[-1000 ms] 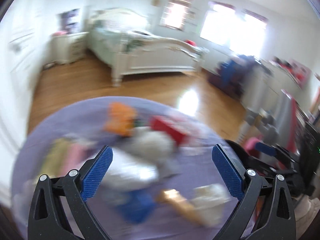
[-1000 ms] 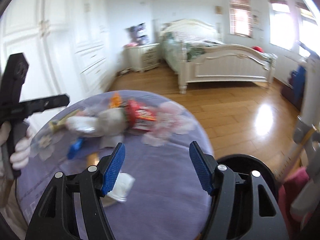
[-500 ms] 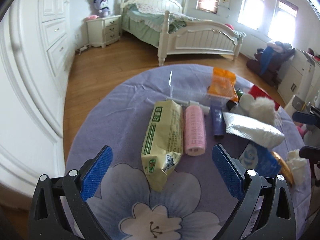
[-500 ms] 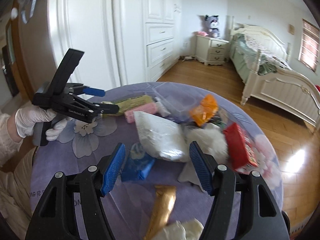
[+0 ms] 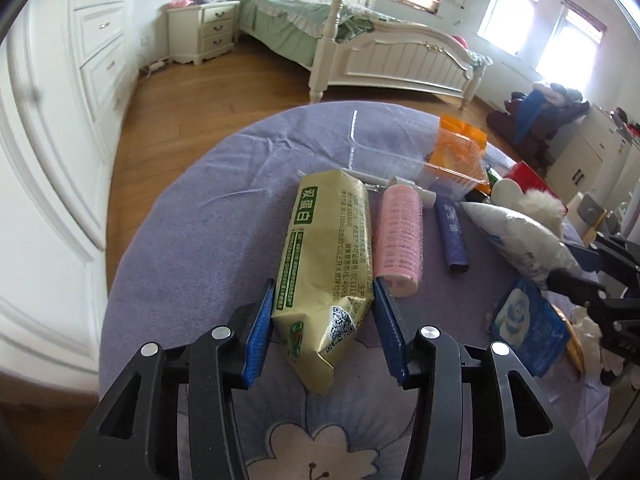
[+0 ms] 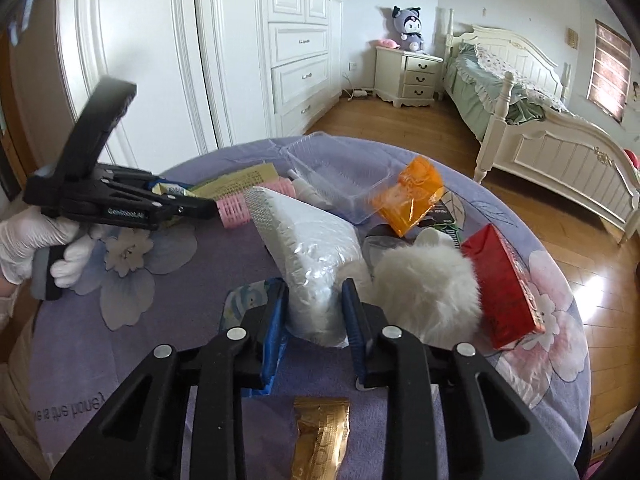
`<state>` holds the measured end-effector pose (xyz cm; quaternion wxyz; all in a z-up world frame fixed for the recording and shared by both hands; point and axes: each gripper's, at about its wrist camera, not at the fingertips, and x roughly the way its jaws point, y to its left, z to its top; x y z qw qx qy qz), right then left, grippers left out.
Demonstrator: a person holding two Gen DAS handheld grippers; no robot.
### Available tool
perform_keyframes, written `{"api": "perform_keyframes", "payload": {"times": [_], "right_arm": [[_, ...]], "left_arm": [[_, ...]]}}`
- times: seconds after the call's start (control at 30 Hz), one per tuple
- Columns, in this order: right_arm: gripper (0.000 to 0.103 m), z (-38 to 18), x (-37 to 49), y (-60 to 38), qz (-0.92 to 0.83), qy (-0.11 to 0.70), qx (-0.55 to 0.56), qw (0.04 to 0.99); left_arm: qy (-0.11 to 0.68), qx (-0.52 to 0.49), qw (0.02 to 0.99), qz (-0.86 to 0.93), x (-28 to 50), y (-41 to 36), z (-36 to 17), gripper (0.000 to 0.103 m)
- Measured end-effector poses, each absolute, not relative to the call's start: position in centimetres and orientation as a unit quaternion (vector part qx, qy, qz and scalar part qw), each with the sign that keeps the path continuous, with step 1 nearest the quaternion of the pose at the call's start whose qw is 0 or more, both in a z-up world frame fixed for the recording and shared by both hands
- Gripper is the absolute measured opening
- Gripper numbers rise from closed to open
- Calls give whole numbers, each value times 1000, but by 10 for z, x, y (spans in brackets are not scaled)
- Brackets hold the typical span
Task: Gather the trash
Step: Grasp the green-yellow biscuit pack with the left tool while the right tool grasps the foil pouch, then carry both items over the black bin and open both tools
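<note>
Looking along your left gripper (image 5: 323,322), its jaws have just been closing and the blue pads now press both sides of the yellow-green crinkled snack packet (image 5: 326,258) lying on the round purple flowered tablecloth (image 5: 208,240), with a pink ribbed hair roller (image 5: 401,242) just beside it. Through the right wrist view, your right gripper (image 6: 315,308) (jaws also just closing) pinches the near end of the white puffy plastic bag (image 6: 308,252), which rests against a white fluffy pom-pom (image 6: 426,292); a gold foil wrapper (image 6: 322,434) lies below.
</note>
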<state>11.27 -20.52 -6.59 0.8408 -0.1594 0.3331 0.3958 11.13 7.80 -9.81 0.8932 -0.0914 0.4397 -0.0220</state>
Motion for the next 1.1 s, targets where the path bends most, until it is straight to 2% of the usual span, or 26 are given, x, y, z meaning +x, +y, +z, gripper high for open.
{"api": "perform_keyframes", "payload": {"times": [0.13, 0.33, 0.6, 0.8, 1.1], "right_arm": [[26, -51, 108, -228, 423, 329, -96, 839], [26, -20, 100, -280, 425, 297, 11, 855], [26, 17, 70, -353, 310, 219, 66, 923], [26, 19, 58, -395, 230, 192, 71, 952], [26, -4, 66, -450, 134, 189, 91, 968]], "left_arm": [[413, -102, 905, -17, 103, 82, -87, 47], [348, -101, 931, -47, 76, 59, -41, 47], [274, -83, 946, -151, 74, -43, 20, 47], [258, -82, 938, -218, 93, -123, 28, 47], [274, -59, 917, -285, 114, -219, 2, 47]]}}
